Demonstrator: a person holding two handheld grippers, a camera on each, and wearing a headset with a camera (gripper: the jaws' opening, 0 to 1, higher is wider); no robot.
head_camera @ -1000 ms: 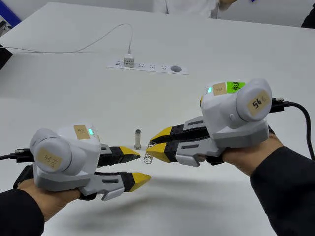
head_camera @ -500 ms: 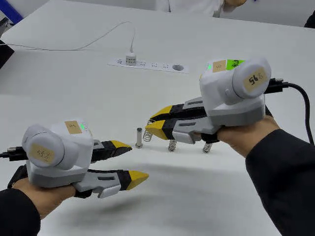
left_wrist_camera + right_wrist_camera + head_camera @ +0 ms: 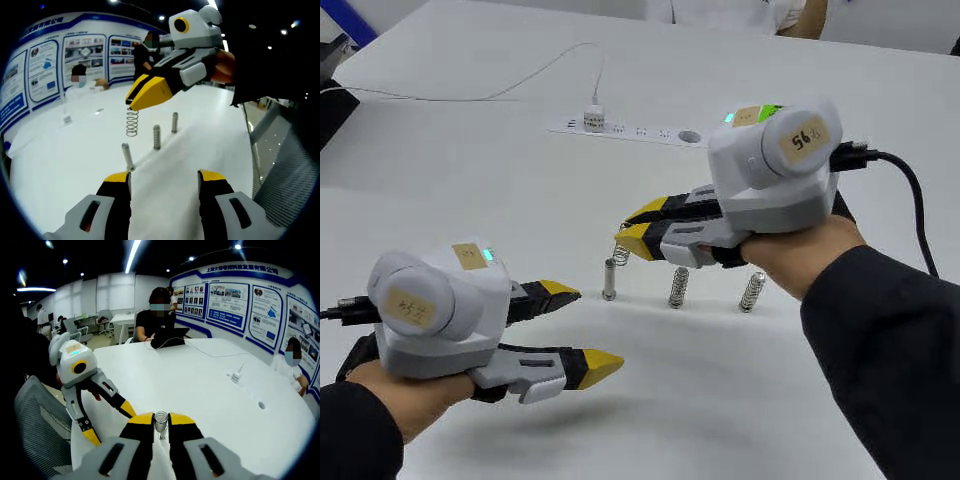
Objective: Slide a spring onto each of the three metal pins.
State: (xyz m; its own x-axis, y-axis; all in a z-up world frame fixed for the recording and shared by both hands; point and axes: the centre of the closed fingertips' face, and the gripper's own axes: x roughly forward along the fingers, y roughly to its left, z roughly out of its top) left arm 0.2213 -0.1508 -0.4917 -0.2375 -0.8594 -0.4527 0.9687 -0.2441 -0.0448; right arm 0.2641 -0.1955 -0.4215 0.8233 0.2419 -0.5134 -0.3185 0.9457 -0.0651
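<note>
Left tool (image 3: 582, 325) nearest, low over the desk (image 3: 470, 210). Jaws spread wide, nothing in them, tips aimed toward the row of pins.

Just beyond its tips: bare pin (image 3: 609, 281), upright on the desk, no spring on it yet.

Right tool (image 3: 623, 236) hangs above and a little past that pin. Jaws pinched shut on the top coils of a spring (image 3: 620, 256); the rest dangles free below. In the left gripper view the spring's lower end is near the pin's top but apart from it and off to one side.

Further along the row, second pin (image 3: 678, 287) and third pin (image 3: 752, 291) each already carry a spring. Power strip (image 3: 630, 131) lies well back.

Risks, as I judge them:
- The spring is held by its top only, so the loose end can sway. Lowered off-centre, the bottom coil would catch the pin's rim and the spring would buckle sideways instead of sliding down.
- Cannot tell whether the pins are fixed. If free-standing, a sideways push from the spring could topple the bare one.
- The grip is on a few coils. A slip would drop the spring, and it could roll off across the smooth desk.
- The right tool's body passes close over the second pin; dropping too low might knock it.
- The left tool's upper tip sits near the bare pin, where a stray nudge would upset it.
</note>
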